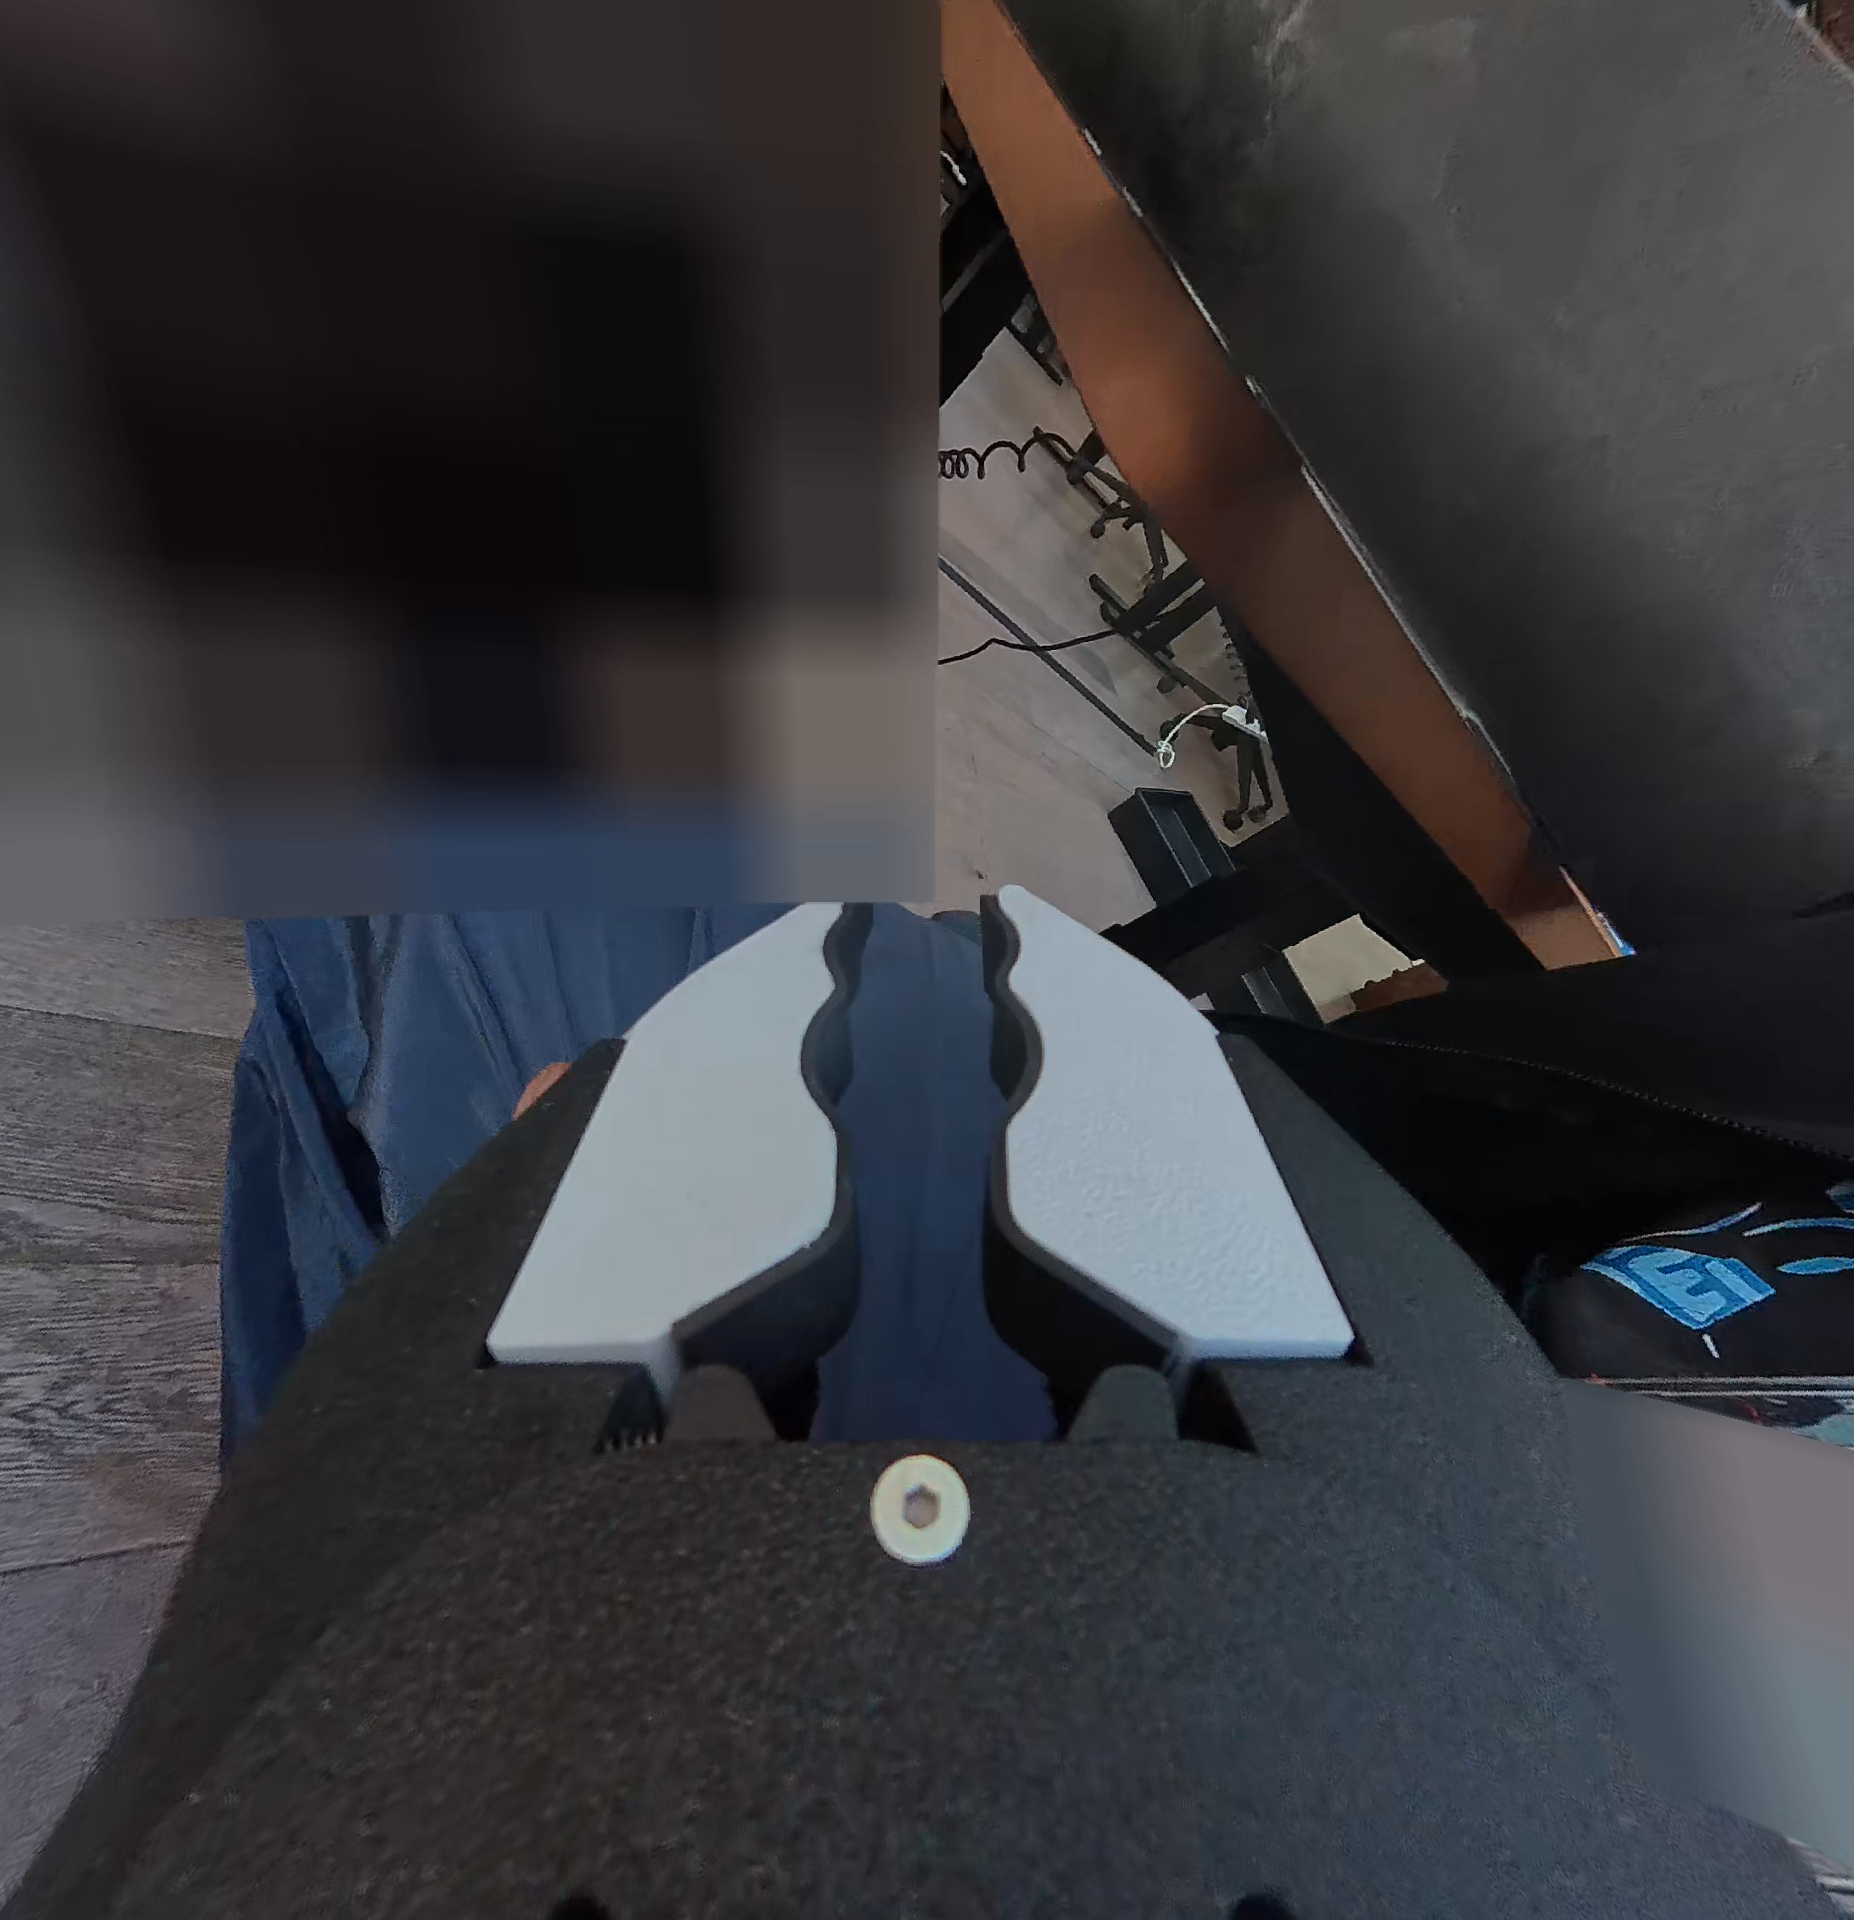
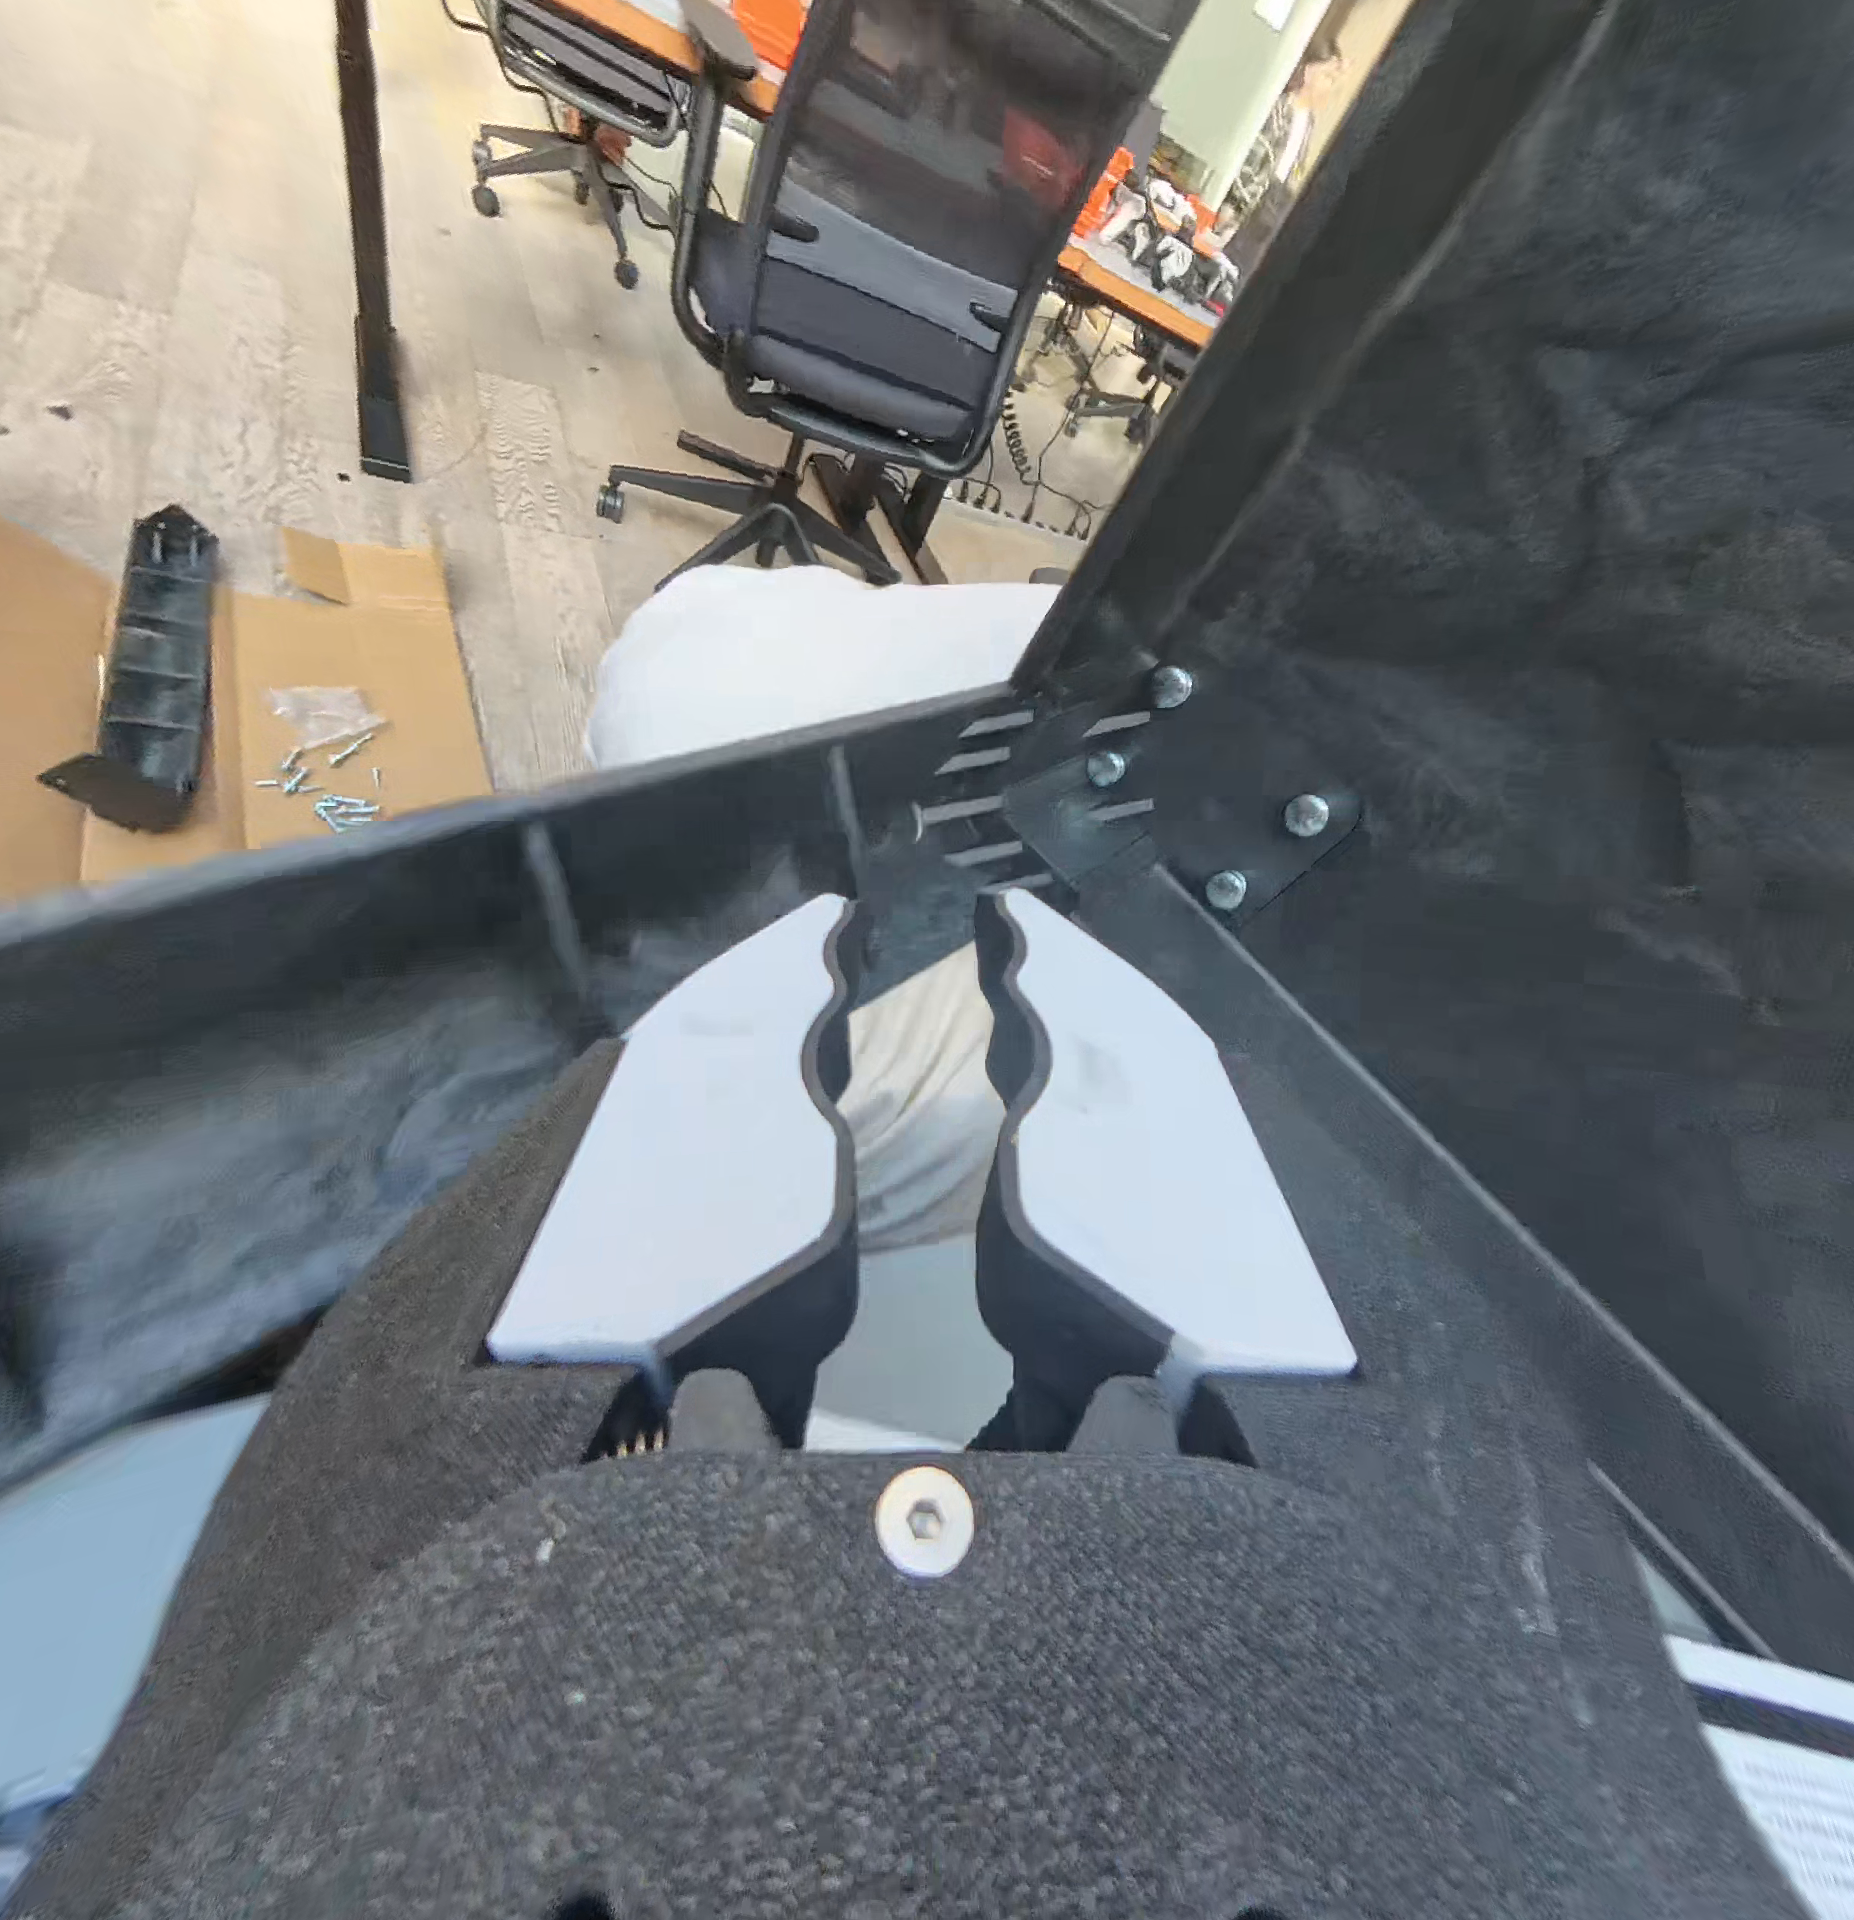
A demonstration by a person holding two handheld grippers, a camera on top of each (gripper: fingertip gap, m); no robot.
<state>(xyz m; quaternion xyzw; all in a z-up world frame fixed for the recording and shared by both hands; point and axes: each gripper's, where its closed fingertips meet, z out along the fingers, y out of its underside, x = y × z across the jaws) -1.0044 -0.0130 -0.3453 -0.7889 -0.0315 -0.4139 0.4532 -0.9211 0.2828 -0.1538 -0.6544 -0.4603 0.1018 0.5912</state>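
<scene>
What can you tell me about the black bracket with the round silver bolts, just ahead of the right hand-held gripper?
The bracket is a flat black plate, apparently metal, fixed with four round silver bolts to a black fuzzy panel. It sits where a black ribbed rail meets the panel at an angle, beside a row of slots. The right hand-held gripper is open, its tips close below.
</scene>
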